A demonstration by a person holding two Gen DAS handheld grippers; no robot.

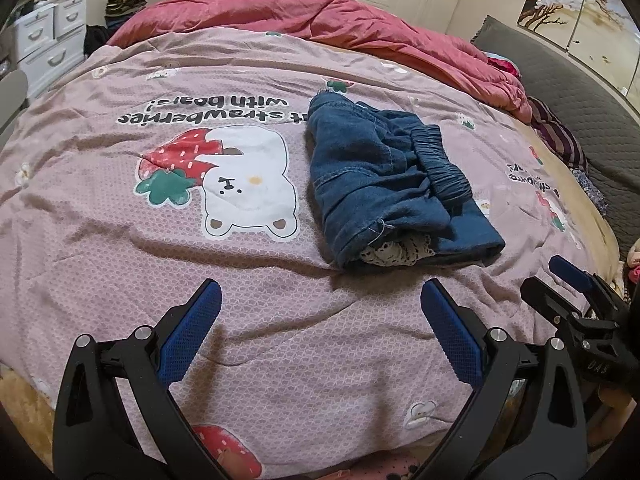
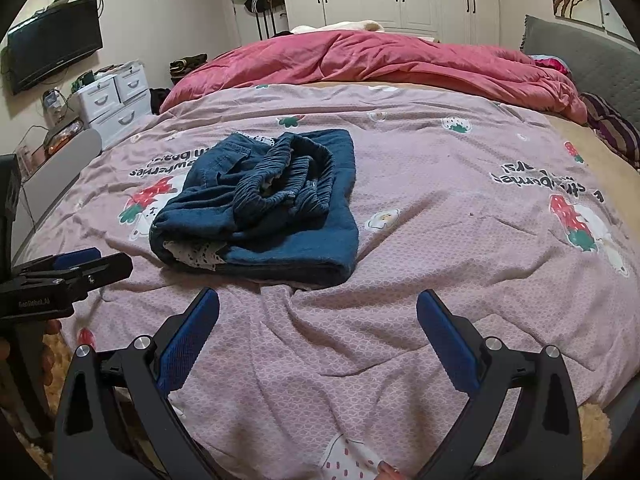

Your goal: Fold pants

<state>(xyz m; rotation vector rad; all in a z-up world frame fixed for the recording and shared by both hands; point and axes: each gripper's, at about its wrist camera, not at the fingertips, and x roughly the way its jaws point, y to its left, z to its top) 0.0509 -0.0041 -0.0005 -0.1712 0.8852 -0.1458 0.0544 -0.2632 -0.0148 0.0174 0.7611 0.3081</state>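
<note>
The dark blue denim pants (image 1: 384, 184) with a gathered elastic waistband lie as a compact bundle on the bed, on the pink quilted bedspread (image 1: 280, 340) printed with white bears and strawberries. The legs appear doubled over into a thick stack, the ruched waistband (image 2: 288, 184) sitting bunched on top, and a bit of white lace trim (image 2: 196, 254) peeks out at the near edge of the fold. By the look of it the folding is largely done — the garment is a short, layered packet, not a spread-out pair of legs. It is not tidy, though: the waistband is rumpled and the top layer sits askew of the flat layer under it, so a final squaring or smoothing may be left.

The left gripper (image 1: 320, 304) hovers over bare bedspread just short of the bundle, jaws spread wide and holding nothing. The right gripper (image 2: 318, 312) is likewise wide open and empty, a little short of the near edge of the pants. Neither touches the cloth. Each shows at the side of the other's view, so they are close together at the bed's near side.

A crumpled red-pink duvet (image 2: 380, 60) lies heaped well beyond the pants.
</note>
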